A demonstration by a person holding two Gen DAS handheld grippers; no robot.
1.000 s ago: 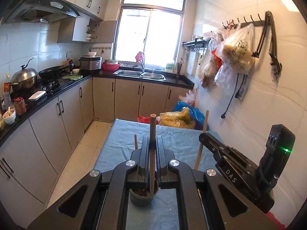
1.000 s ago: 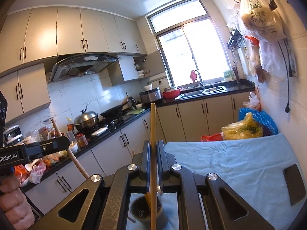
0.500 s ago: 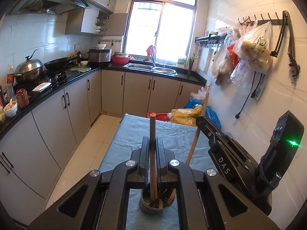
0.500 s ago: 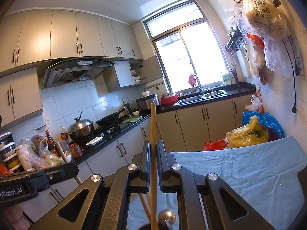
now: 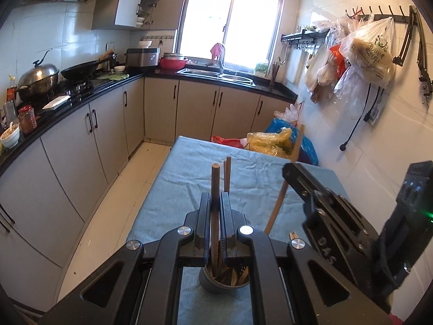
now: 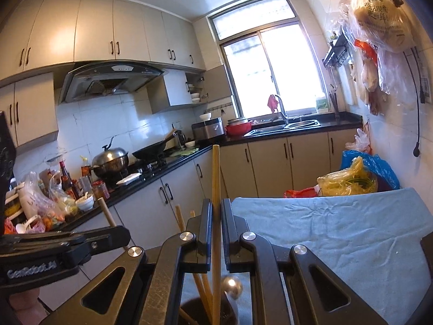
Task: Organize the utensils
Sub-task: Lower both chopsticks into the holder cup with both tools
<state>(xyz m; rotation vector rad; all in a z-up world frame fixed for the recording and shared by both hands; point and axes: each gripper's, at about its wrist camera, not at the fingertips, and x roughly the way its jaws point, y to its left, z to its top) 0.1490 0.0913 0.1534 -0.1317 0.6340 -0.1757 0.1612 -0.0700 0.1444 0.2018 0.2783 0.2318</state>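
1. Left tool point(image 5: 215, 218) is closed tight on a dark wooden stick point(image 5: 215, 189). The stick's lower end sits inside the dark utensil cup point(image 5: 224, 284) on the blue-cloth counter point(image 5: 189, 189).
2. Right tool point(image 6: 215, 233) is clamped on a pale chopstick point(image 6: 215, 178), whose lower end dips into the same cup point(image 6: 189, 311), beside other sticks and a metal ball-ended utensil point(image 6: 232, 285).
3. Risk: both tools crowd the cup's mouth, so I judge they may knock each other or tip the cup.
4. Risk: letting go of a leaning stick could lever the light cup over.
5. Against a second ago, both tools have come down toward the cup, and the stick ends now sit deeper in it.
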